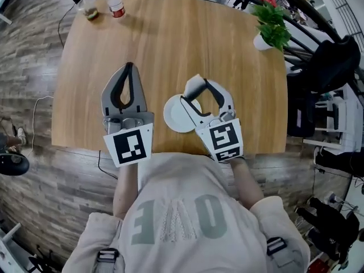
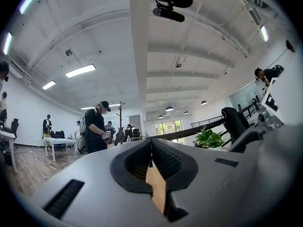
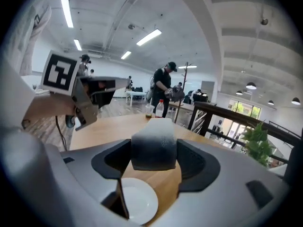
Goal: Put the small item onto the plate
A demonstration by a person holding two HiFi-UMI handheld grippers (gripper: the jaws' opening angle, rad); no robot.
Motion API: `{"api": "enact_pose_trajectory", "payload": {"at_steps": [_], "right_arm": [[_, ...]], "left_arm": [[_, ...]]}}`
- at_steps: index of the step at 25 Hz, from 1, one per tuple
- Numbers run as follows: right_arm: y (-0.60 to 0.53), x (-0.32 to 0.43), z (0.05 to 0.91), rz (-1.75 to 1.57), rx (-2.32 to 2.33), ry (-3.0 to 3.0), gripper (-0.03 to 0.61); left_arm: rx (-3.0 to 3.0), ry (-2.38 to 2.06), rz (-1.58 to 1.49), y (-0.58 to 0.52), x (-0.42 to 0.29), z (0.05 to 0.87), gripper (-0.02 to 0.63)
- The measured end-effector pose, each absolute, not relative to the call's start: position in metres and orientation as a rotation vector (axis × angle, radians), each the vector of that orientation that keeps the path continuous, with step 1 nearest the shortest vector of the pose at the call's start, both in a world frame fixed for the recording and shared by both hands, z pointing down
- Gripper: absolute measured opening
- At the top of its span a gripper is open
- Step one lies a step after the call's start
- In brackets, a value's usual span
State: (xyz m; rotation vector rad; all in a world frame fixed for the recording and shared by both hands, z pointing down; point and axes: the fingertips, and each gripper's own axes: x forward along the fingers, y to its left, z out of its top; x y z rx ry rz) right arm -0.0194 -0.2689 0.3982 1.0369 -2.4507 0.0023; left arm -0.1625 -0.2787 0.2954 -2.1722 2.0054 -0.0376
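Right gripper view showed the small pale grey rectangular block (image 3: 153, 144) clamped between the jaws of the right gripper (image 1: 200, 90), near the rim of the round white plate (image 1: 175, 118) on the light wooden table (image 1: 170, 38). The left gripper (image 1: 129, 68) sat beside the plate with its jaws together and nothing between them.

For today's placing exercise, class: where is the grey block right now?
Head view, right of centre: the grey block is clamped in the right gripper, just past the far rim of the plate.
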Motion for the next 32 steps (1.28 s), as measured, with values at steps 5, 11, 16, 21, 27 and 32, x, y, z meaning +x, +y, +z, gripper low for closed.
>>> {"api": "enact_pose_trajectory", "payload": {"at_steps": [5,11,16,21,27,32], "right_arm": [[-0.255,-0.024,0.480,0.110,0.818,-2.268,0.305],[-0.240,-0.011,0.553,0.193,0.654,-2.079,0.305],[-0.228,-0.007,0.580,0.257,0.542,-2.011,0.305],[-0.222,-0.006,0.601,0.314,0.509,-1.942,0.305],[-0.224,-0.007,0.607,0.338,0.510,-1.930,0.305],[-0.221,-0.009,0.611,0.338,0.493,-1.922,0.302]], "left_arm": [[-2.224,2.024,-0.109,-0.275,-0.163,0.317,0.008],[-2.204,2.082,-0.149,-0.271,-0.171,0.332,0.008],[-2.198,2.098,-0.181,-0.275,-0.176,0.336,0.008],[-2.216,2.067,-0.186,-0.282,-0.175,0.337,0.008],[-2.236,2.050,-0.197,-0.288,-0.168,0.342,0.008],[-2.238,2.049,-0.206,-0.290,-0.168,0.344,0.008]]}}
